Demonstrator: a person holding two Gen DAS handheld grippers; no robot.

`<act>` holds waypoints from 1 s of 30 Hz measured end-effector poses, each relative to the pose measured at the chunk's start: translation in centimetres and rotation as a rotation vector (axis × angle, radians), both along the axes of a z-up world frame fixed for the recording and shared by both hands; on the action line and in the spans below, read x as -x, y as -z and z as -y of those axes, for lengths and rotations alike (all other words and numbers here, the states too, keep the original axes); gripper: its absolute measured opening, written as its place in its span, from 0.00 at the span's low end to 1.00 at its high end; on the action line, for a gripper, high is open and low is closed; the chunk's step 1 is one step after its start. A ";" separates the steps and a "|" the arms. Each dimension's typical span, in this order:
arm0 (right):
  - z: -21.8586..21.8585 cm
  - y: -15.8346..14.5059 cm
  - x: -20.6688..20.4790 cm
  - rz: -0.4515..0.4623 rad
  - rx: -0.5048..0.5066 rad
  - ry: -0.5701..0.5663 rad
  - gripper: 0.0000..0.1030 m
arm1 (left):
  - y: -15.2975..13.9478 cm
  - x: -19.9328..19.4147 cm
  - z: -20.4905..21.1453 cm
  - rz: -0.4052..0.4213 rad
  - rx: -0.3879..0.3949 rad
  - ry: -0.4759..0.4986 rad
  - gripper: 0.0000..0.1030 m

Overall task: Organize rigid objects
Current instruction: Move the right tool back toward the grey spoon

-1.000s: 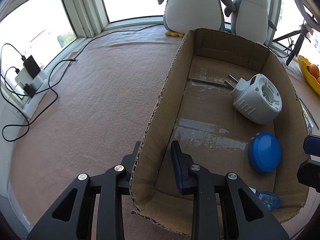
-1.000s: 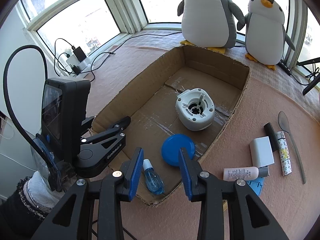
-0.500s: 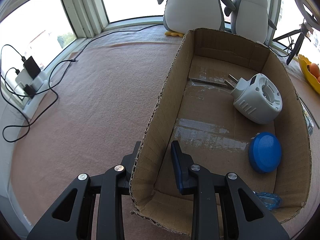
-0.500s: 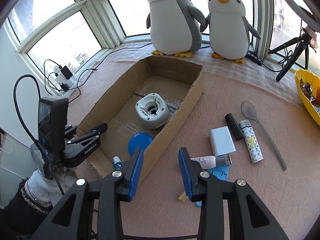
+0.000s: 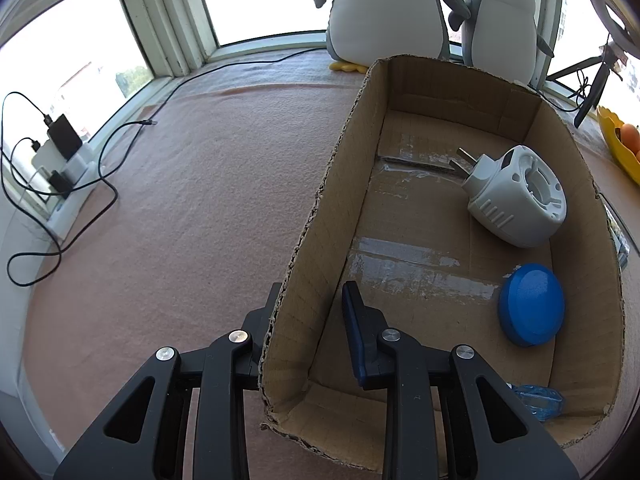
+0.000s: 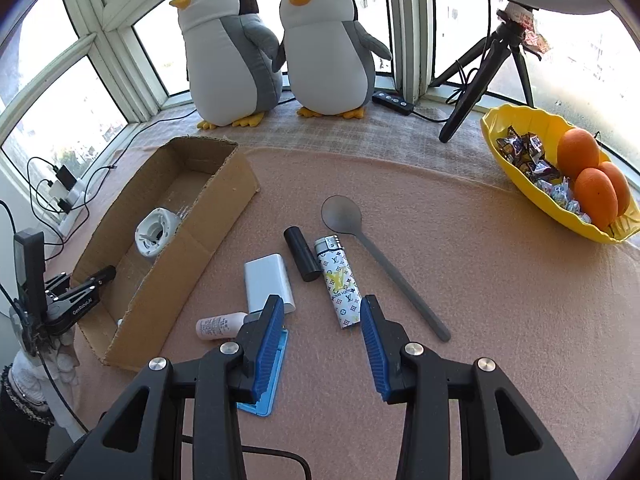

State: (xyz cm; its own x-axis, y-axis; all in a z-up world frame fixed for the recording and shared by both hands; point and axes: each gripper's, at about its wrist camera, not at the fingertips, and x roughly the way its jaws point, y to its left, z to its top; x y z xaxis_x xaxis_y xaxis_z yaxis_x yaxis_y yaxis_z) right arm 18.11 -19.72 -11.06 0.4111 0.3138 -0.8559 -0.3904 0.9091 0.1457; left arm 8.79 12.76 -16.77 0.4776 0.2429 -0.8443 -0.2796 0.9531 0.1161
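My left gripper (image 5: 310,300) is shut on the left wall of the cardboard box (image 5: 308,248), one finger outside, one inside. In the box lie a white plug device (image 5: 516,200), a blue round lid (image 5: 531,309) and a small blue bottle (image 5: 536,399). My right gripper (image 6: 322,314) is open and empty above the mat, just in front of a patterned lighter (image 6: 338,282). Near it lie a white power bank (image 6: 267,282), a black cylinder (image 6: 302,254), a grey spoon (image 6: 374,254), a pink tube (image 6: 220,326) and a flat blue item (image 6: 266,380). The box (image 6: 188,252) stands to the left.
Two plush penguins (image 6: 228,48) stand at the window behind the box. A yellow bowl (image 6: 560,172) with oranges and sweets is at the right. A tripod (image 6: 480,76) stands at the back. Chargers and cables (image 5: 60,160) lie at the left edge.
My right gripper has moved out of the box and to the right, over the loose items on the mat. The left gripper has stayed on the box wall.
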 end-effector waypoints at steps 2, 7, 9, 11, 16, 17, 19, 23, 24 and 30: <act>0.5 0.5 -0.8 0.004 0.026 -0.001 0.35 | 0.0 0.0 0.0 0.000 -0.001 -0.001 0.26; 0.7 1.8 -2.6 -0.003 0.080 -0.017 0.35 | 0.0 0.0 0.0 -0.002 -0.003 -0.005 0.26; 0.5 2.3 -3.2 -0.006 0.095 -0.031 0.35 | 0.0 0.0 -0.1 -0.002 -0.004 -0.005 0.26; 0.2 2.7 -3.8 -0.007 0.111 -0.047 0.35 | 0.0 0.0 -0.1 -0.003 -0.006 -0.006 0.26; -0.4 3.9 -5.0 -0.025 0.144 -0.091 0.33 | 0.1 -0.1 -0.1 -0.005 -0.007 -0.011 0.26; -0.5 4.1 -5.2 -0.030 0.150 -0.099 0.33 | 0.1 -0.1 -0.1 -0.005 -0.008 -0.011 0.26; -0.7 4.7 -5.7 -0.041 0.162 -0.109 0.31 | 0.0 -0.2 -0.1 -0.006 -0.008 -0.012 0.26; -0.8 5.5 -6.4 -0.060 0.168 -0.119 0.28 | 0.0 -0.2 -0.1 -0.006 -0.008 -0.012 0.26; -0.9 5.6 -6.5 -0.064 0.169 -0.123 0.28 | 0.0 -0.2 -0.1 -0.006 -0.009 -0.012 0.26; -1.3 6.3 -7.2 -0.075 0.185 -0.136 0.27 | 0.1 -0.1 -0.1 -0.006 -0.008 -0.012 0.26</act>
